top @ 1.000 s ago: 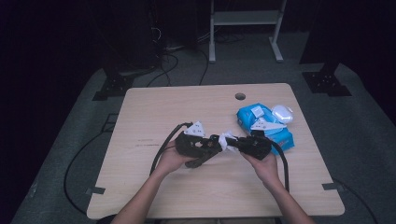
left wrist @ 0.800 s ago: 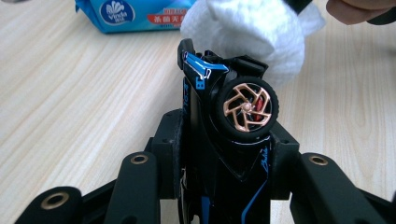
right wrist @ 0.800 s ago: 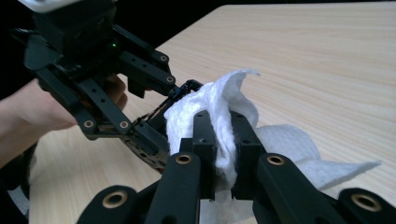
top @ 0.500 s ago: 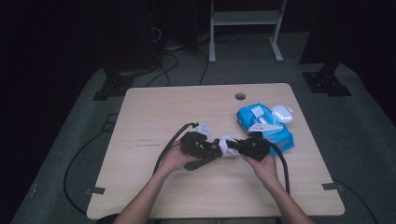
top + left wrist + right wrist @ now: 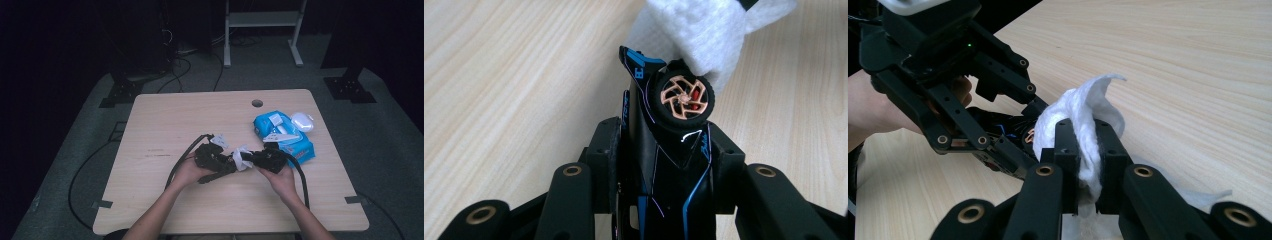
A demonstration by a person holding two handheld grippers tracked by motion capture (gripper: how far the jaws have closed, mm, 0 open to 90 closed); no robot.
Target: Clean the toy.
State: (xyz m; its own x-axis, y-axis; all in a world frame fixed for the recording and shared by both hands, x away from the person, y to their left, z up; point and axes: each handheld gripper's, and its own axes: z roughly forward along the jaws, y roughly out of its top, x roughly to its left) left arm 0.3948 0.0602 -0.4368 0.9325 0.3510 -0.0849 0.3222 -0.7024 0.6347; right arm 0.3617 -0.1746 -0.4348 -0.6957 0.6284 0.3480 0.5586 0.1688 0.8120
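A black toy car (image 5: 674, 165) with blue lines and a copper-spoked wheel (image 5: 684, 97) stands nose-up between the pads of my left gripper (image 5: 664, 150), which is shut on it. My right gripper (image 5: 1087, 145) is shut on a white wipe (image 5: 1083, 107). The wipe (image 5: 704, 30) rests against the car's top end by the wheel. In the high view both grippers meet over the table's middle front, the left gripper (image 5: 222, 162) facing the right gripper (image 5: 250, 159) with the wipe (image 5: 241, 156) between them.
A blue pack of wipes (image 5: 282, 135) lies right behind my right hand, with a white rounded object (image 5: 302, 121) beside it. The wooden table (image 5: 165, 120) has a cable hole (image 5: 257, 103) near its far edge. Black cables trail from both grippers toward the front edge.
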